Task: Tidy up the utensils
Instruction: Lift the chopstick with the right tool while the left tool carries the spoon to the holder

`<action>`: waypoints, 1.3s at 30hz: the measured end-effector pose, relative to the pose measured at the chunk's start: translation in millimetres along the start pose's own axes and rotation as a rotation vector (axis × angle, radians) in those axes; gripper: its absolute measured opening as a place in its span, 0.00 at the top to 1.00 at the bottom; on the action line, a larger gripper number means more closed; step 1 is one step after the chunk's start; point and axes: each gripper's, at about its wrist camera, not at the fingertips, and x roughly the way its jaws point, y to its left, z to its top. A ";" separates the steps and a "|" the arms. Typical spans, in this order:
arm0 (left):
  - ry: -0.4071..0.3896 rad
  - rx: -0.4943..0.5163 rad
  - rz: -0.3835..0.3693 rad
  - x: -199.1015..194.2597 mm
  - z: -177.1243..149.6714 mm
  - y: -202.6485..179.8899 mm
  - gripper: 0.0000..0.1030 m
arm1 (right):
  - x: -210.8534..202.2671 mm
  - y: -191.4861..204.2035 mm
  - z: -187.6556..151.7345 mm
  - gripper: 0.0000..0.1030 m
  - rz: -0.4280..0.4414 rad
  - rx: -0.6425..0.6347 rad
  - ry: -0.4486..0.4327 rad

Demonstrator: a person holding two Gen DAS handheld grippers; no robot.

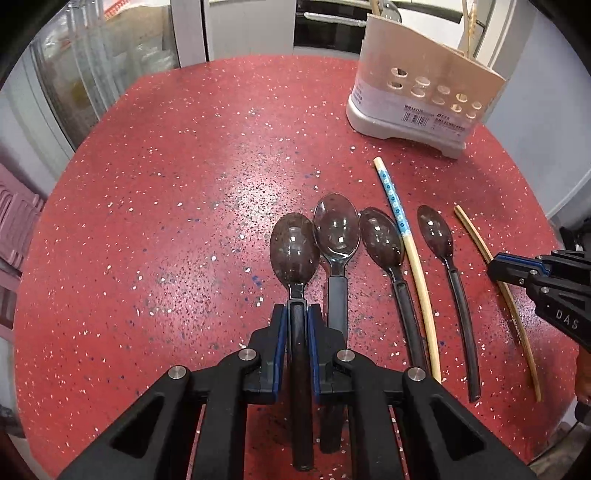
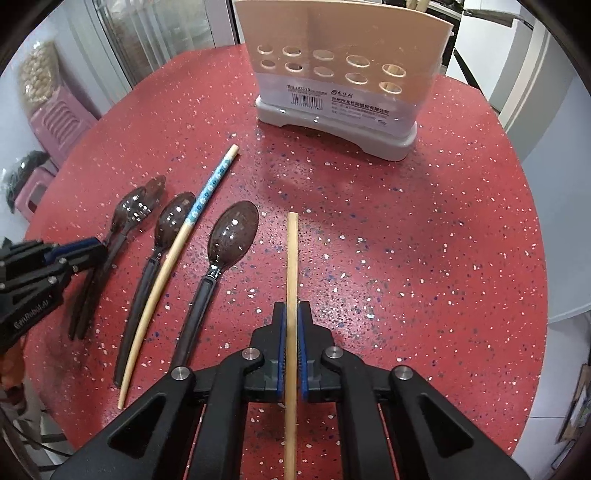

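Gripping both pieces flat on the red surface, left tongs clamping the leftmost brown spoon at its handle, right tongs pinching the plain chopstick; lifting level and steering tip-first toward the utensil holder.

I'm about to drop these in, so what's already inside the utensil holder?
Little shows. The utensil holder has pale stick ends and what looks like a clear spoon bowl poking above its rim. Through the round holes only beige interior appears; the solid wall hides the rest.
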 end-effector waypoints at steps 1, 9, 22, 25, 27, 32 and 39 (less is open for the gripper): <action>-0.014 -0.007 -0.004 -2.0 -1.6 -0.3 0.65 | -2.5 -1.6 -0.4 0.94 0.015 0.005 -0.011; -0.134 -0.080 -0.036 -28.5 -7.3 -0.6 0.65 | -30.2 -13.8 -4.1 0.94 0.132 0.022 -0.116; -0.342 -0.124 -0.096 -85.8 20.3 -13.6 0.65 | -92.1 -29.8 8.5 0.94 0.249 0.079 -0.310; -0.395 -0.133 -0.116 -100.6 33.4 -18.5 0.65 | -107.0 -32.1 16.5 0.94 0.256 0.086 -0.355; -0.424 -0.135 -0.127 -107.8 43.5 -20.8 0.65 | -116.0 -34.5 21.5 0.94 0.258 0.088 -0.383; -0.504 -0.146 -0.146 -124.0 77.3 -25.6 0.65 | -146.0 -47.8 47.4 0.94 0.243 0.099 -0.468; -0.599 -0.170 -0.182 -136.6 127.8 -28.1 0.65 | -182.0 -65.5 88.8 0.94 0.199 0.124 -0.583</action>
